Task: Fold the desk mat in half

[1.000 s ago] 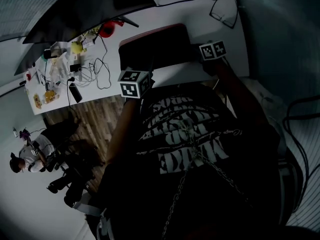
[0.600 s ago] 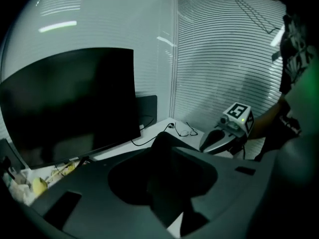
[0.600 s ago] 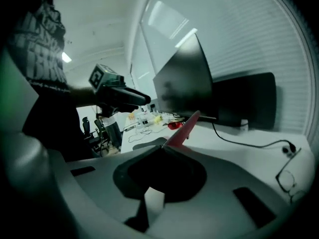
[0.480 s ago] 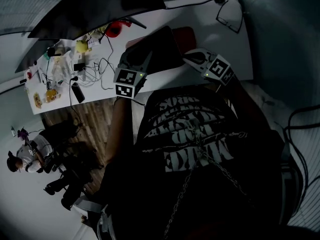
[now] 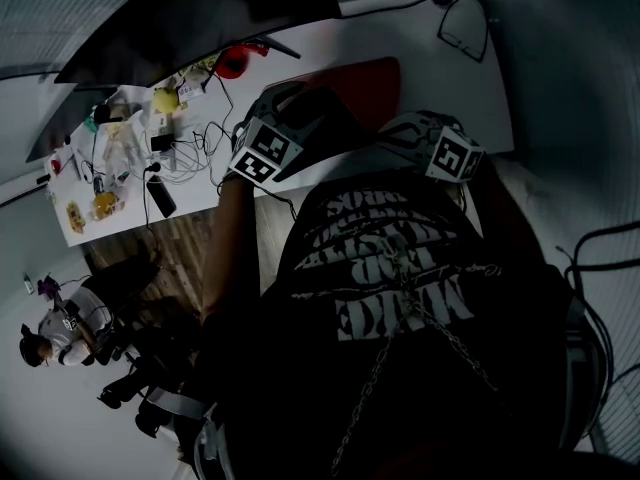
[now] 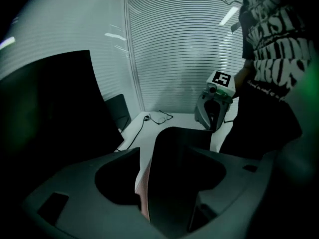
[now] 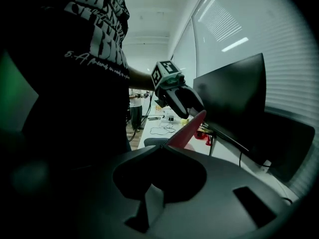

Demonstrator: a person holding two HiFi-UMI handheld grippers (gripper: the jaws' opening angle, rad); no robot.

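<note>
The left tongs (image 6: 168, 158) are released. Their jaws have just been opening and now stand wide, with the mat (image 6: 174, 193) upright between them and, as far as the left gripper view shows, not pinched by either side. In the head view the mat lies on the white table (image 5: 430, 58) straight ahead of the person. Its dark face is toward the near edge, and a broad stretch of its red underside (image 5: 372, 76) is turned up farther back, so part of it is plainly off the surface. The right tongs (image 7: 160, 149) are clenched on the mat's thin edge, and the red sheet rises out of the closed tips toward the left tongs beyond. By my reading the fold is begun but not finished: one side is raised and turning over, held by the right tongs alone. The lifted half is not yet laid flat on the other, the edges are not matched, and no crease is pressed. Whether the corners will line up cannot be judged from here.
</note>
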